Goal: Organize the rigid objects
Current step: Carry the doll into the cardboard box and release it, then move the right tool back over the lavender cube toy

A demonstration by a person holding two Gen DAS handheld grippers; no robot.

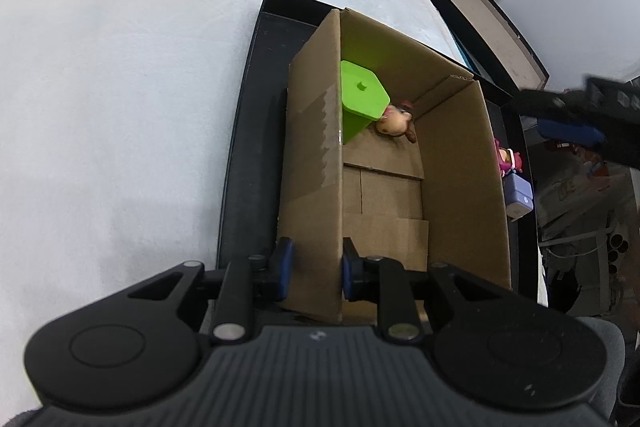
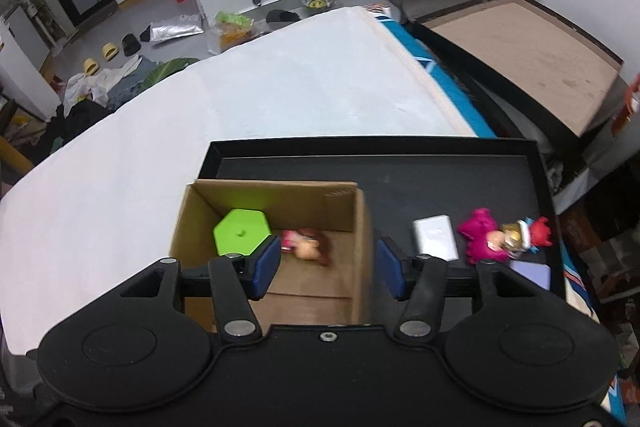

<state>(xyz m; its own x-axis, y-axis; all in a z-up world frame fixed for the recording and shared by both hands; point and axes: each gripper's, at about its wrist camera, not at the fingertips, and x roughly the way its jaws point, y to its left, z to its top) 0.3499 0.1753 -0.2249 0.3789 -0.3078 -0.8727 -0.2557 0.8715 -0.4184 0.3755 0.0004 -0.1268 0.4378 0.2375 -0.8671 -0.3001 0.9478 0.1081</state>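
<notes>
Right wrist: white block (image 2: 435,235) beside pink figurine (image 2: 486,235), outside cardboard box (image 2: 360,227).

left gripper (image 1: 316,269): jaws narrowed, clamping a wall | right gripper (image 2: 328,269): jaws spread wide, nothing held

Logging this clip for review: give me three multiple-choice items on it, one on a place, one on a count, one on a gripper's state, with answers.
1. Where is the green block?
A. inside the box
B. on the tray beside the box
C. on the white cloth

2. How many things lie inside the box?
A. one
B. two
C. four

3. What is the left gripper doing?
A. hanging open above the cloth
B. holding the green block
C. straddling the box's wall

Answers: 1 A, the block stands in the box's far corner. 2 B, only the block and a doll lie there. 3 C, one finger sits either side of the wall.
</notes>
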